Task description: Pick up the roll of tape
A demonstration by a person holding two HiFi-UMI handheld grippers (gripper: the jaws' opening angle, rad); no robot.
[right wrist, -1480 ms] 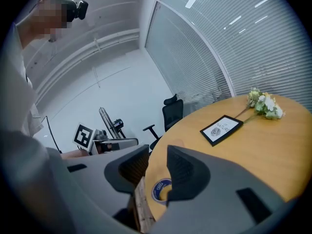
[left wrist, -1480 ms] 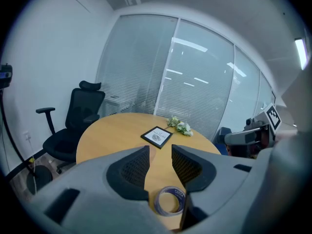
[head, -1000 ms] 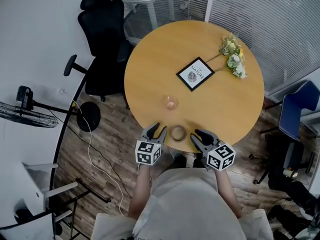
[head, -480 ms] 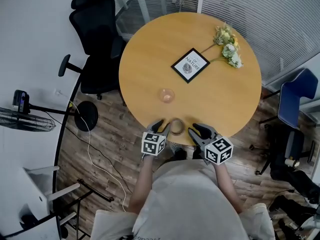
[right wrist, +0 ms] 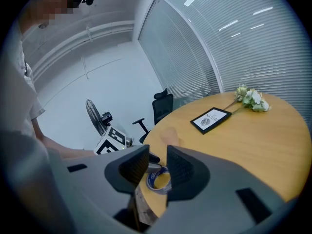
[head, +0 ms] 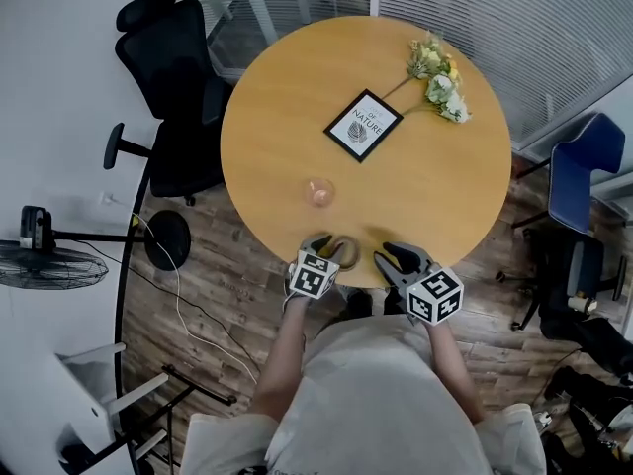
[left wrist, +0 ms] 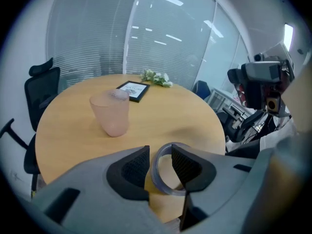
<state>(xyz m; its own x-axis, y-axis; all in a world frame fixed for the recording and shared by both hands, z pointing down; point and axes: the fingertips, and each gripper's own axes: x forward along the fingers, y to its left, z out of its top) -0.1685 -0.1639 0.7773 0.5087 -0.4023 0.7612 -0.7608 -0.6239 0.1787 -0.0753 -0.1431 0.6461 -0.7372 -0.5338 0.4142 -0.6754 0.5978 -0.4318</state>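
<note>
Left gripper (left wrist: 160,150): I've got its jaws apart and straddling the roll's wall. One pad sits inside the ring, the other just outside it, and I can see a sliver of daylight on the outer side, so there's no squeeze on it.

Right gripper (right wrist: 157,148): jaws apart with nothing between them. It's hanging just off the table's near rim, and through the gap I'm looking across at the roll and at the other gripper's marker cube.

Roll of tape (left wrist: 155,171): lying flat on the wood, right at the near edge of the table by my operator's body. From the head view it's between the two grippers, tucked in at the left one's tips. It's a pale ring with a hollow middle.

Table (head: 297,117): round, light wood top.

Cup (head: 318,192): pinkish and see-through, standing upright a little further in from the roll and well apart from it.

Framed print (head: 363,126): black frame, lying flat near the middle of the top, turned cornerwise.

Flowers (head: 435,72): a small white-and-green bunch at the far edge, stems pointing towards the framed print.

Black office chair (head: 168,57): pushed up beside the table on the head view's left.

Blue chair (head: 584,166): off to the right, clear of the table.

Fan (head: 49,265): on the floor at far left, cable trailing over the wooden boards.
</note>
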